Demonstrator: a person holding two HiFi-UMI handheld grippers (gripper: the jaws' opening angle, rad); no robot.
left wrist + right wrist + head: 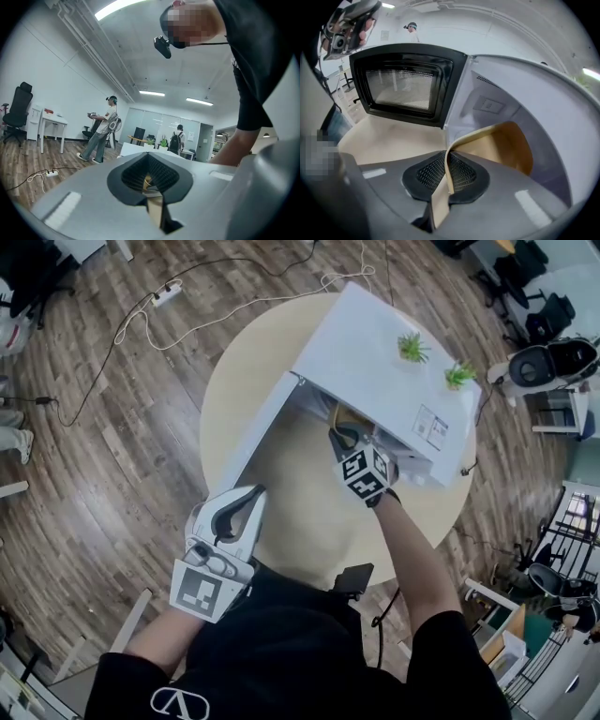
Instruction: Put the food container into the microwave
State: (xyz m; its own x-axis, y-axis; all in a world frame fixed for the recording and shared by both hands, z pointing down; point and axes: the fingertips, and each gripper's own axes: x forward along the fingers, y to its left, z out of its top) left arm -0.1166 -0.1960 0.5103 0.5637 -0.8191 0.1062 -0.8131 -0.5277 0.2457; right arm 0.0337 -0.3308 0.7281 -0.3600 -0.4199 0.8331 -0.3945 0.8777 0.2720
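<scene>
The white microwave [375, 362] was seen standing on a round, pale table [234, 371], its door [253, 442] swung wide open toward the person. Two small green plants [411, 346] were set on its top. The right gripper [342, 439] was held at the mouth of the oven.

In the right gripper view, the right gripper [446, 171] was shown with its fingers [424, 173] pressed together on the thin rim of the tan food container [506, 145]. The rim was pinched between the two ribbed pads. The container was seen partly inside the white cavity [497, 103], open side up and tilted a little; whether it was resting on the oven floor could not be told. The door [405, 84], with its dark frame and mesh window, was seen at the left, and the table [389, 138] lay below it. From the head view only a yellow edge of the container [340, 414] could be made out, just past the right gripper.

The left gripper [246, 498] was held low, close to the person's body and near the outer end of the door. In the left gripper view, the left gripper [149, 176] was shown with its fingers [129, 173] closed against each other and nothing gripped between them. Another person [101, 136] was seen standing far back in the room
</scene>
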